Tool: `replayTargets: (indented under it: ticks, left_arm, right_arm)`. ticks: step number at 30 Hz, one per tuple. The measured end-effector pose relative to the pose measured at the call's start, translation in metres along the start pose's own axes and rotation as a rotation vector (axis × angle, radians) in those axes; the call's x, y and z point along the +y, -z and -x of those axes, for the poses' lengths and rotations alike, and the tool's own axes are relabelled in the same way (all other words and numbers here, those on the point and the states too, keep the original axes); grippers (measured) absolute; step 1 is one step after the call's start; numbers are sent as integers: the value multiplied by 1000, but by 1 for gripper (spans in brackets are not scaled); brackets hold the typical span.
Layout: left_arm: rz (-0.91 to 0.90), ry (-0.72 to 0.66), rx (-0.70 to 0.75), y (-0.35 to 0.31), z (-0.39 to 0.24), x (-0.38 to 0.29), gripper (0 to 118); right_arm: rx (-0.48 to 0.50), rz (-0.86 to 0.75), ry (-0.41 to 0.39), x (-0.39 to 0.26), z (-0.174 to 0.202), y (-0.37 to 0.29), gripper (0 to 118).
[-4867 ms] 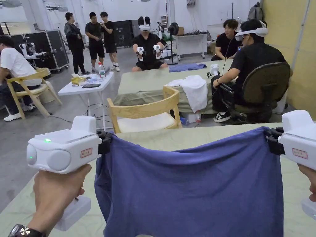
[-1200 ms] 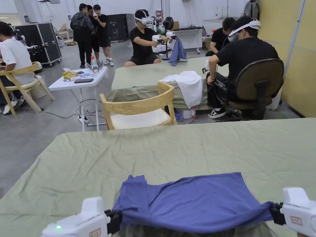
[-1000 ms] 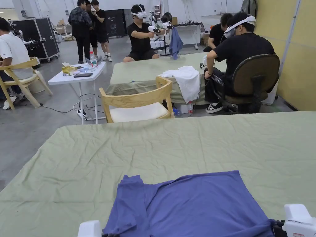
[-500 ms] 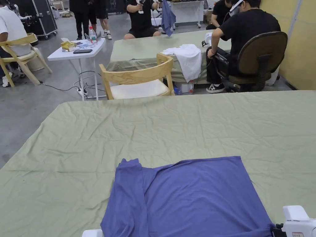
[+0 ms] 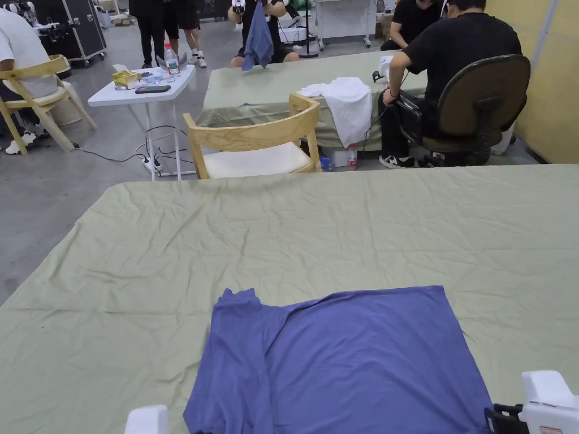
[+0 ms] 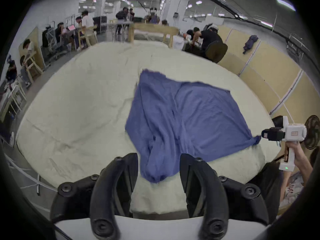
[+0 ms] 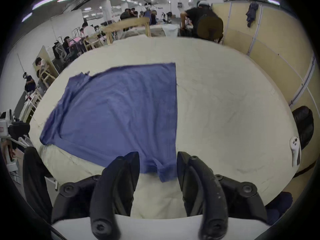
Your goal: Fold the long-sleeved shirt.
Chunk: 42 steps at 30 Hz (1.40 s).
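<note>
The blue shirt [image 5: 350, 361] lies flat on the green table cover [image 5: 316, 226]. Left gripper [image 6: 158, 165] at seven o'clock and right gripper [image 7: 157, 164] at five o'clock both have jaws spread, released from the cloth.

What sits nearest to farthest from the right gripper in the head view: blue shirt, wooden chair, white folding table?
1. Blue shirt, flat on the green cloth just left of the right gripper.
2. Wooden chair, beyond the table's far edge.
3. White folding table, farther back, left.
</note>
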<state>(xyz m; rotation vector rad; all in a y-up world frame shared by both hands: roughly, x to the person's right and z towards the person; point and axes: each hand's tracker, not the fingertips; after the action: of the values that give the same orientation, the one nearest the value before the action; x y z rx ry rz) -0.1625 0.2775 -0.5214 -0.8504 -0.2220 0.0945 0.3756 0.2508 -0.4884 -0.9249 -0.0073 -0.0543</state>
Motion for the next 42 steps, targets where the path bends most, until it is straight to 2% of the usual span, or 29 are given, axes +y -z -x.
replayTargets:
  ticks: [5, 7, 10, 11, 12, 13, 16, 19, 24, 28, 32, 33, 34, 35, 36, 37, 42]
  left_arm:
    - [-163, 34, 32, -25, -18, 47, 51]
    - [-206, 48, 35, -31, -25, 64, 42]
    - [-244, 53, 27, -37, -33, 81, 27]
    - [-267, 51, 17, -39, -37, 82, 11]
    - [-293, 65, -9, -41, -39, 80, 3]
    - [-287, 72, -30, -41, -42, 80, 2]
    - [-252, 74, -44, -34, -46, 80, 0]
    - [-229, 97, -36, -21, -47, 88, 0]
    - [-124, 106, -54, 15, -34, 124, 0]
    - [3, 62, -107, 66, -17, 160, 0]
    - [37, 89, -79, 116, -5, 190, 0]
    - [51, 97, -72, 127, -3, 195, 3]
    - [58, 101, -75, 135, -4, 199, 13]
    - [53, 104, -61, 148, -1, 205, 42]
    - [36, 108, -31, 159, 1, 210, 65]
    - [39, 109, 4, 172, 4, 215, 72]
    - [122, 141, 16, 235, 15, 237, 69]
  right_arm:
    - [1, -173, 42, 37, 22, -43, 49]
    - [17, -245, 58, 52, 29, -60, 46]
    - [22, -331, 41, 66, 40, -83, 40]
    - [26, -366, 30, 68, 42, -88, 23]
    - [40, -405, 50, 66, 44, -93, 2]
    - [25, -444, 75, 62, 46, -100, 2]
    - [37, -391, 56, 60, 51, -101, 1]
    - [-1, -360, -19, 64, 54, -94, 1]
    - [8, -334, -21, 77, 49, -75, 1]
    - [21, -297, -20, 89, 47, -50, 1]
    - [28, -245, -9, 95, 46, -19, 1]
    - [28, -237, -9, 97, 46, -12, 1]
    - [25, -229, -7, 99, 47, -5, 1]
    - [30, -214, -7, 99, 44, 6, 1]
    - [35, -201, -8, 101, 44, 12, 1]
    - [33, -194, -8, 102, 44, 19, 1]
    - [22, -133, -6, 104, 42, 51, 1]
